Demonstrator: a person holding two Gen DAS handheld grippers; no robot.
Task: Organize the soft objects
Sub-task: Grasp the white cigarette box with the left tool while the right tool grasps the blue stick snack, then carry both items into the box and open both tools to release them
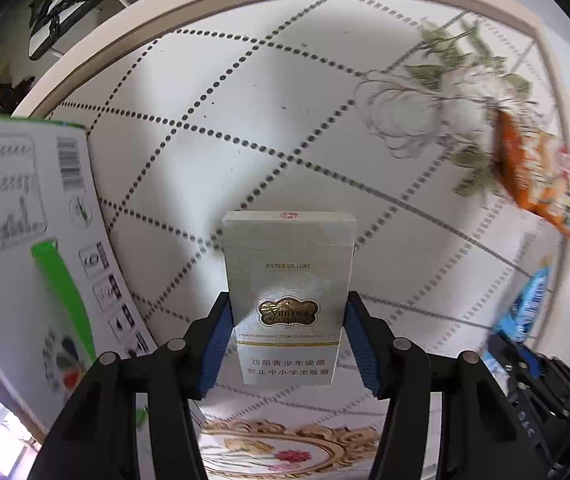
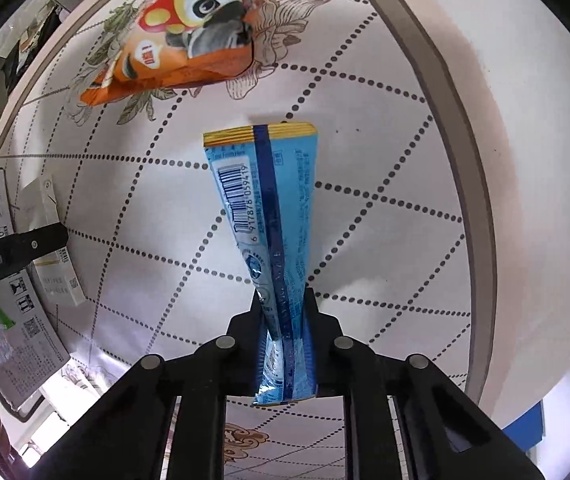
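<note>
The left gripper (image 1: 288, 340) clamps a white cigarette pack (image 1: 288, 300) between its 2 blue pads, above the patterned table (image 1: 245, 120). The right gripper (image 2: 285, 320) is pressed together on a blue snack wrapper (image 2: 269, 208) (barcode side showing), pinching it narrow at the fingers. An orange panda snack bag (image 2: 181, 40) lies on the table beyond. A white printed box (image 1: 17, 208) sits at the left edge.

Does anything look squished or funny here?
Yes. The blue snack packet is pinched and twisted where the right claw squeezes it. The left claw holds a hard cigarette box, odd for a soft-things job. The orange panda bag looks crumpled.
</note>
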